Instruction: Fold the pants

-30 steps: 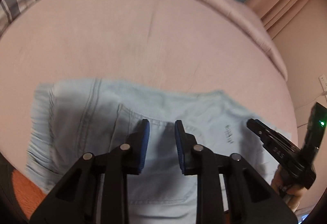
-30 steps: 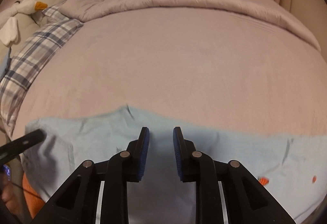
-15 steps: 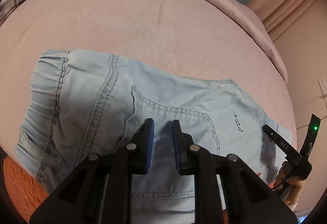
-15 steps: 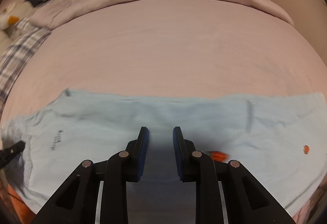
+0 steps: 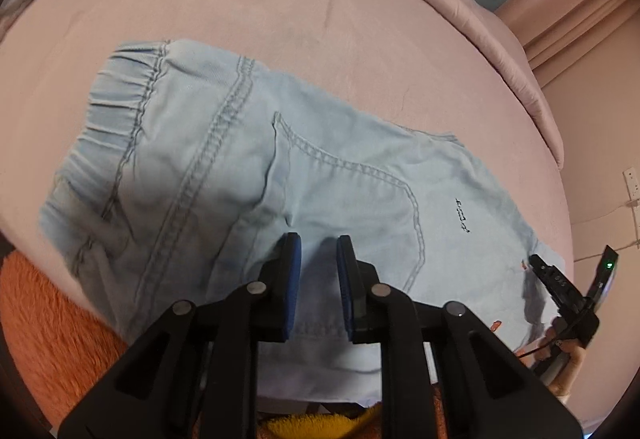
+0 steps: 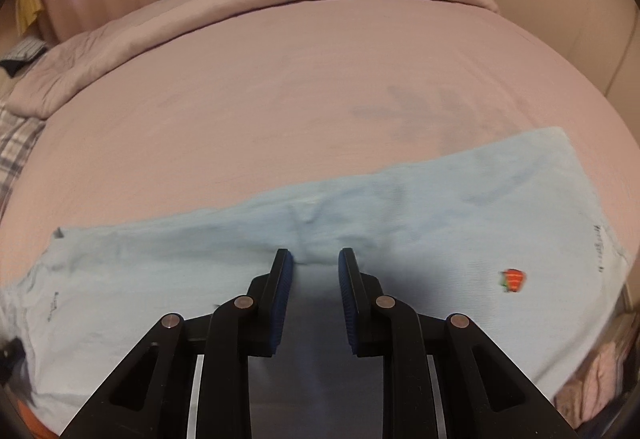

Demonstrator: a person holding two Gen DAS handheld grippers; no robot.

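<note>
Since last frame: pants [image 5: 304, 175] sharper and larger in the left wrist view, waistband now further up-frame; right wrist view has swung toward the hem, which sat at the frame edge half a second ago.
Pants, place: flat on the pink bed [image 5: 280, 11], close to its near edge; orange fleece [image 5: 44, 323] shows under the near-left corner.
Pants, long axis: left to right across the bed. Elastic waistband [image 5: 116, 107] at the left end, leg hem [image 6: 568, 163] at the right end, back pocket [image 5: 352, 207] facing up.
Left claw [image 5: 318, 251]: spread a little, blue pads apart, nothing between them; tips over the pocket area, near the waist end. Contact with cloth not clear.
Right claw [image 6: 314, 259]: spread, nothing pinched; tips over the mid-leg, a small crease just beyond them. Seen from the left wrist view, it sits at the far right by the thigh.
Markers: orange embroidered patch [image 6: 512, 279] right of the right claw, toward the hem.
Nearer hand: left for the waistband, right for the hem.
Judgement: an end-to-end fold likely turns on the right claw travelling right to the hem; hem lies well apart from it now.
</note>
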